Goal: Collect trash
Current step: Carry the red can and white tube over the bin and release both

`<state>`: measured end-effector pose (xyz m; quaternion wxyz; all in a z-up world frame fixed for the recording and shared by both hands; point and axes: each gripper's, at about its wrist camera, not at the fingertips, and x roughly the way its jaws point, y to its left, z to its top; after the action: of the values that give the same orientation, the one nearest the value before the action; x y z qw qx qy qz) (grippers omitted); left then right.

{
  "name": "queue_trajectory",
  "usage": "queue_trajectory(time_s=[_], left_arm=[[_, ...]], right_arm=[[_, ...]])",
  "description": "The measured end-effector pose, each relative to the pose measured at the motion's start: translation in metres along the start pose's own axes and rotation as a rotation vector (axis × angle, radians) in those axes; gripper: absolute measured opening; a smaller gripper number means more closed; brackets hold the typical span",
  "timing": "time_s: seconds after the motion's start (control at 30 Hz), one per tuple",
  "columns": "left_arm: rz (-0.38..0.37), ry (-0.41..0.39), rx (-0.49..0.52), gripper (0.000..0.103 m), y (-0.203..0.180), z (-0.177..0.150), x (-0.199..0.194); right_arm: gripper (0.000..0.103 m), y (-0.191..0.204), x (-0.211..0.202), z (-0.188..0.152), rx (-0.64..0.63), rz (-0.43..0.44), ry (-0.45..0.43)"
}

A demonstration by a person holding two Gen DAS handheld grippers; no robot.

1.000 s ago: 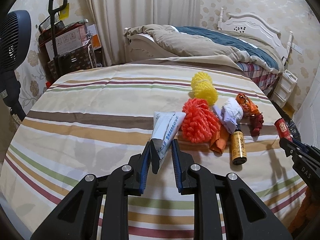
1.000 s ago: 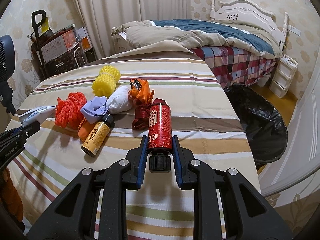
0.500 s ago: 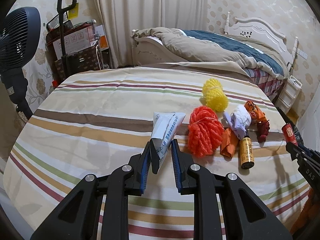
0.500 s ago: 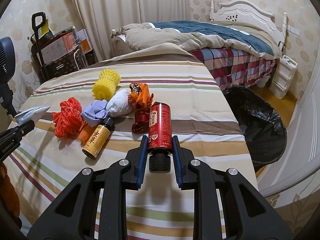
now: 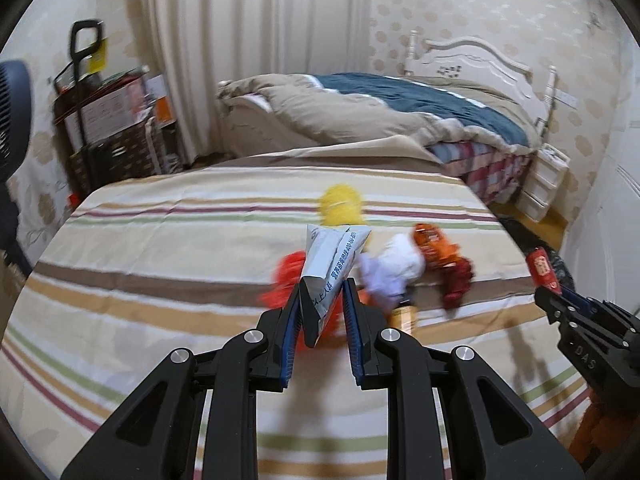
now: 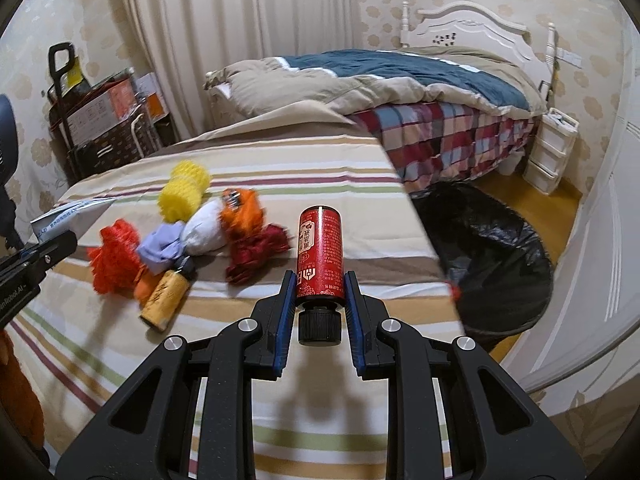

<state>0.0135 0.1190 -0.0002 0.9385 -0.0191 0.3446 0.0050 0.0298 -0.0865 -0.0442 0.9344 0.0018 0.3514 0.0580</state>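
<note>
Across the striped cloth (image 6: 240,360) that covers the work surface run cream, tan, brown, green and maroon bands; the room behind holds one bed (image 6: 400,76) with a white headboard at 1 o'clock, pale curtains (image 6: 240,12) at 12, one loaded trolley (image 6: 100,120) at 10, one white drawer unit (image 6: 552,148) at 2, and one fan (image 5: 12,96) at 9 in the left wrist view. One black trash bag (image 6: 500,256) gapes on the floor at 3 o'clock, beside the cloth's edge.

Loose on the cloth at 10 to 11 o'clock lie one yellow foam net (image 6: 184,192), one red-orange foam net (image 6: 114,256), one white-and-lilac wad (image 6: 188,236), one orange wrapper (image 6: 242,212), one dark red wrapper (image 6: 256,252) and one amber bottle (image 6: 166,296), clustered and touching.

The left gripper (image 5: 322,312) is clenched on one white printed pouch (image 5: 330,264), raised above the cloth. The right gripper (image 6: 320,296) grasps one red bottle (image 6: 320,252) near its black cap, bottom pointing away, lifted off the cloth.
</note>
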Motion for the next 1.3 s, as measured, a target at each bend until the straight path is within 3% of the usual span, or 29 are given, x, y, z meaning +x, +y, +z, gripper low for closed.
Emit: queue_trajectory(time_s=[0.63, 0.97, 1.3], left_arm=[[-0.224, 0.041, 0.185, 0.023, -0.160, 0.031, 0.069], [-0.217, 0.080, 0.258, 0.023, -0.219, 0.036, 0.105], [-0.179, 0.097, 0.304, 0.023, -0.254, 0.043, 0.132]], right_arm=[[0.023, -0.129, 0.029, 0.024, 0.173, -0.151, -0.027], [0.023, -0.182, 0.055, 0.025, 0.233, -0.186, 0.004], [0.023, -0.205, 0.079, 0.024, 0.258, -0.195, 0.025]])
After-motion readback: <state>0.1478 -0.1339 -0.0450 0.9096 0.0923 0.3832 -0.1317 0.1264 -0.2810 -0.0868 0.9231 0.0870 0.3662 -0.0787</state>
